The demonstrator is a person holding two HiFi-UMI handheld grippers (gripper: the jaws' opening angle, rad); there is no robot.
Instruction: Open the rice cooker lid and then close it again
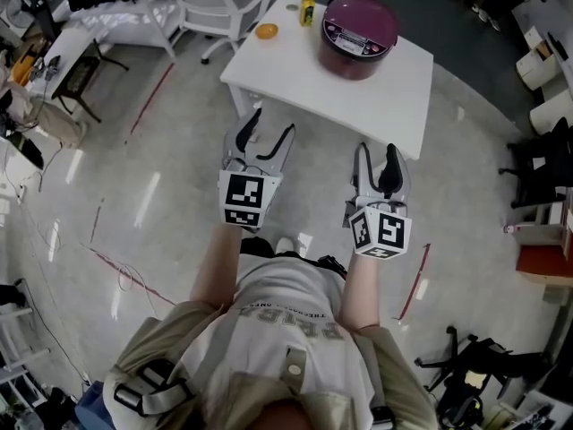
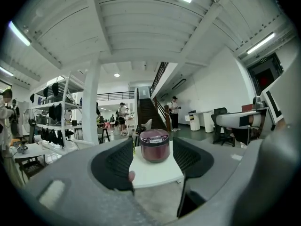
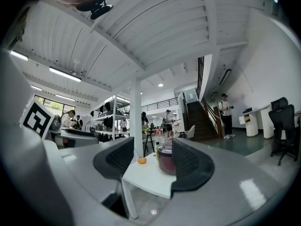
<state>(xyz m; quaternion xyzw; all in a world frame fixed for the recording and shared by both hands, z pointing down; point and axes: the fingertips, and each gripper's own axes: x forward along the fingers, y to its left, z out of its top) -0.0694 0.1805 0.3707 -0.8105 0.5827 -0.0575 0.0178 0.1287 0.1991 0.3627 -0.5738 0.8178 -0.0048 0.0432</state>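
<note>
The cooker [image 1: 360, 27] sits at the top of the head view, right of centre, on the far half of a white table [image 1: 385, 97]. Its lid [image 1: 363, 16] is down, so the opening step is not begun. It stands upright, set in from the table's edges, which should keep it steady when the lid swings. The body is round, so it has no real long axis across the table (its only axis runs straight up). What gives it a direction is the panel [image 1: 349, 45], which faces the lower edge of the frame, toward the person. The hinge is therefore probably on the far side, and the lid would lift away from the person.

An orange [image 1: 266, 31] and a small yellow bottle [image 1: 307, 9] lie toward the table's upper left corner, well apart from the cooker and likely out of the lid's way.

Both tools are short of the table, over bare floor [image 1: 161, 195] in the middle of the frame. The left gripper [image 1: 271, 131] and the right gripper [image 1: 376, 155] are held level and side by side, tips toward the table, probably so that either can reach the front of the lid. Each has its jaws standing apart with nothing between them. In the left gripper view the cooker [image 2: 154, 145] shows far off through the gap. In the right gripper view it [image 3: 165, 159] is half hidden behind the right-hand jaw.
</note>
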